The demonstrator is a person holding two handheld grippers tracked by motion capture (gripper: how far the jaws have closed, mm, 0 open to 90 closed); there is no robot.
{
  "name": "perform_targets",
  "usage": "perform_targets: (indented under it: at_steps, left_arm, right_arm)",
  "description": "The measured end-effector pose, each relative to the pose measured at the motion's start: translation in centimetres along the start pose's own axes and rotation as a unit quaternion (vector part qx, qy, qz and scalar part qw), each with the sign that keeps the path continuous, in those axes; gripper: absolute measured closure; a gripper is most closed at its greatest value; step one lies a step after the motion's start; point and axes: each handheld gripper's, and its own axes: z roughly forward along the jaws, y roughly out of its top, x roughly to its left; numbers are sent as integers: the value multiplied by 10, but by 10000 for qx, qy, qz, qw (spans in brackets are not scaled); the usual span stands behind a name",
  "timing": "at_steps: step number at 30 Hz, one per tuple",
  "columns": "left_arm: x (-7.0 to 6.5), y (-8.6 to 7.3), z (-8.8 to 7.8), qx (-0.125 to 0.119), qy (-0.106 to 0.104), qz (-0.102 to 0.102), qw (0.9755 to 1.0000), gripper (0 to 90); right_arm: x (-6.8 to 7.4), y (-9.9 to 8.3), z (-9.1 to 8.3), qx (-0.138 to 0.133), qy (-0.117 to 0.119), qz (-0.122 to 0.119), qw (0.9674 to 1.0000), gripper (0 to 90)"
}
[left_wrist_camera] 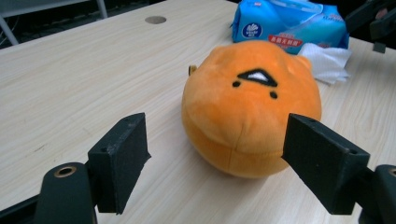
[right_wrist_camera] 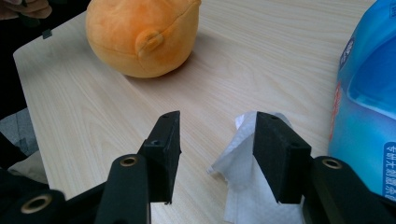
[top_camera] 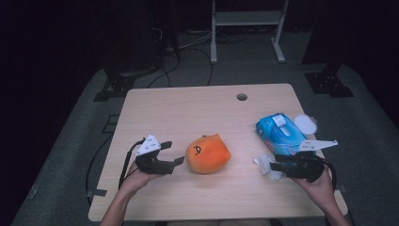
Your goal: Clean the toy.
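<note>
From the high view, a blue pack of wipes (top_camera: 278,133) lies at the right of the table (top_camera: 188,108) with its lid flipped up, and a round white cap (top_camera: 305,124) rests just beside it. A white wipe (top_camera: 265,165) lies crumpled on the wood in front of the pack, at the tips of the right gripper (top_camera: 275,166). An orange plush toy (top_camera: 207,153) sits near the middle, just beside the left gripper (top_camera: 177,163).

In the left gripper view, the left gripper (left_wrist_camera: 217,154) is released, its jaws standing wide. The plush toy (left_wrist_camera: 250,105) sits between and just beyond them, with the far jaw close against its side. The pack (left_wrist_camera: 289,23) and the wipe (left_wrist_camera: 327,60) lie behind it.

In the right gripper view, the right gripper (right_wrist_camera: 219,149) is also released. The wipe (right_wrist_camera: 245,177) lies against the inner face of one jaw, apart from the other. The pack (right_wrist_camera: 369,112) stands just beside it, and the plush toy (right_wrist_camera: 140,32) sits well apart.
</note>
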Motion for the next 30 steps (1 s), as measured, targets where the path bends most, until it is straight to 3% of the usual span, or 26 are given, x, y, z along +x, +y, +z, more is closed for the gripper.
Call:
perform_targets:
  at_steps: [23,30]
  left_arm:
    - [14,-34,-18,88,277,-334,9990,201]
    - [17,-41,-23,141,371,-333,9987,195]
  right_arm:
    - [-1,-2,2,22,6,38,10000,481]
    - [-1,-3,3,53,22,51,10000,478]
